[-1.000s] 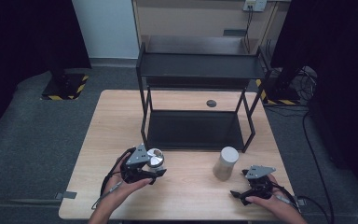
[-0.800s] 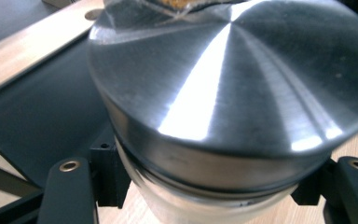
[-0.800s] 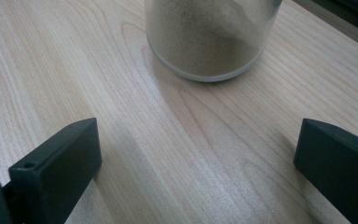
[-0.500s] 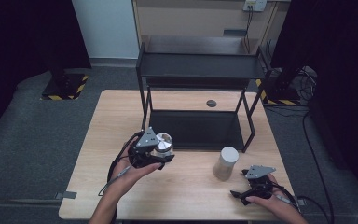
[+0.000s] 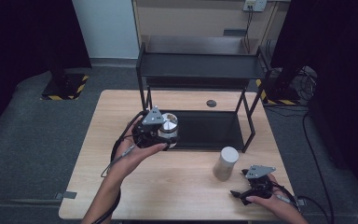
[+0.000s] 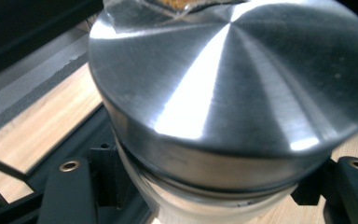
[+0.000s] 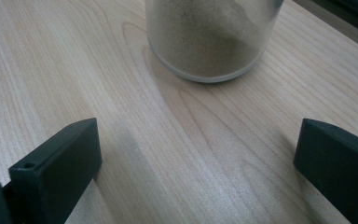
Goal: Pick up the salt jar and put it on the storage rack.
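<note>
— Claw on the left (image 5: 165, 135) is clamped round a jar with a steel lid (image 5: 169, 125), carried in the air just at the front edge of the black rack (image 5: 200, 65), above the worktop (image 5: 168, 186). What worries you there?

— The grip sits low, below the lid, on smooth glass. From the left gripper view the lid (image 6: 233, 79) leans toward the camera, so the jar looks tilted in the jaws. I judge it could slip or swing if the hand jerks, and it could knock the rack's post or lower shelf (image 5: 205, 128) on the way in.

— And the other one?

— Right claw (image 5: 242, 192) rests low on the worktop with its jaws spread wide and nothing between them. A second jar (image 5: 225, 163) of sandy powder stands just ahead of it; a careless push forward might tip that one.

— Anything you can't make out?

— How the pads meet the glass: the lid hides the contact. The held jar's contents are hidden too. A small dark round thing (image 5: 211, 103) lies behind the rack; I can't tell what it is.
</note>
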A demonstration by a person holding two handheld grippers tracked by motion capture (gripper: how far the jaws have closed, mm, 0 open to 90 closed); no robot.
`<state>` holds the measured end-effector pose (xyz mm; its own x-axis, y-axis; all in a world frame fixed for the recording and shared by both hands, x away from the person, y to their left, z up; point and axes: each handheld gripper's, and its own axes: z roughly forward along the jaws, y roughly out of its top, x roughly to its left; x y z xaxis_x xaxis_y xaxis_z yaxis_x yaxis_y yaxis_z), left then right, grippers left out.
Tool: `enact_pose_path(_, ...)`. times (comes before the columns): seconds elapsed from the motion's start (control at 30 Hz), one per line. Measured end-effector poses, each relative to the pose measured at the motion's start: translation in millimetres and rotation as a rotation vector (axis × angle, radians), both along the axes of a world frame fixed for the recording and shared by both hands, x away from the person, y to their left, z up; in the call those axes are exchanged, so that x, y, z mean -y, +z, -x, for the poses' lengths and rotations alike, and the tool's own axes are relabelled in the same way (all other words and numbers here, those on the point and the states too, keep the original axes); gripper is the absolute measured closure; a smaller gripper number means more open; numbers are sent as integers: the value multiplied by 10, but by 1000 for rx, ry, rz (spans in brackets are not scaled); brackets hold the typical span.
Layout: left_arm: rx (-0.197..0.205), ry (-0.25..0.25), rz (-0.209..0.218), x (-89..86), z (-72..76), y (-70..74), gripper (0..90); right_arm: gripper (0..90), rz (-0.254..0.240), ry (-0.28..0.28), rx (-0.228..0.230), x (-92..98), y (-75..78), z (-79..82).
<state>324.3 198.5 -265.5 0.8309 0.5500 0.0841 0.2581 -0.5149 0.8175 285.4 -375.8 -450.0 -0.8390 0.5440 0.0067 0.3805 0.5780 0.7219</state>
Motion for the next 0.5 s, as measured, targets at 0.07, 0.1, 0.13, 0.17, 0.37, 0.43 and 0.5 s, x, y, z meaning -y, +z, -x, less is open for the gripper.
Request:
enact_pose_path(0.07, 3, -14, -10, 28, -57, 84, 297, 17, 0, 1, 0, 1, 0, -3)
enact_pose_path(0.1, 6, -18, -16, 46, -80, 126, 297, 17, 0, 1, 0, 1, 0, -4)
enact_pose_path(0.13, 8, -23, -21, 63, -103, 165, 297, 17, 0, 2, 0, 1, 0, -5)
enact_pose_path(0.17, 10, -27, -25, 79, -127, 205, 297, 17, 0, 2, 0, 1, 0, -6)
enact_pose_path(0.37, 11, -51, -36, 174, -217, 472, 297, 17, 0, 3, -1, 3, 2, -12)
enact_pose_path(0.43, 19, -55, -41, 219, -244, 578, 297, 17, 0, 4, -1, 3, 2, -16)
enact_pose_path(0.5, 29, -60, -47, 268, -279, 689, 297, 17, 0, 5, -1, 4, 1, -18)
